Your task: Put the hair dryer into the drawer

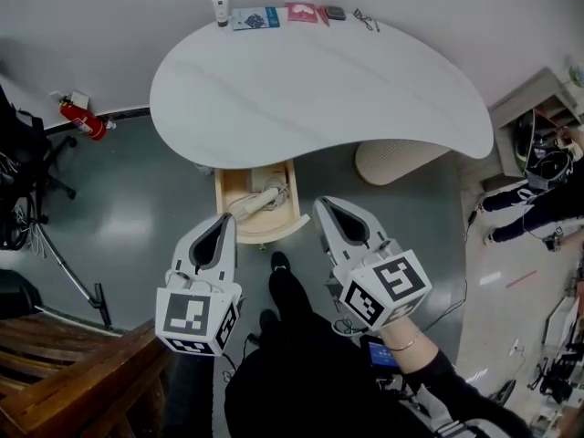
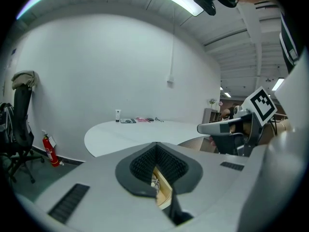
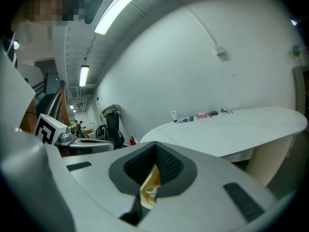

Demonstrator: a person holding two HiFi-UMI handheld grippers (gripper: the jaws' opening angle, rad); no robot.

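Head view: left gripper (image 1: 222, 220) & right gripper (image 1: 326, 206) both shut, empty; hair dryer (image 1: 258, 199) in open drawer (image 1: 222, 194), could jam under table (image 1: 319, 89) if sitting proud.

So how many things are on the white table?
5, in a row along its far edge: white tube, blue card, pink packet, small dark block, then a thin wiry thing. None seem hidden.

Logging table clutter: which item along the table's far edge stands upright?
The white tube at the row's left end; the rest lie flat.
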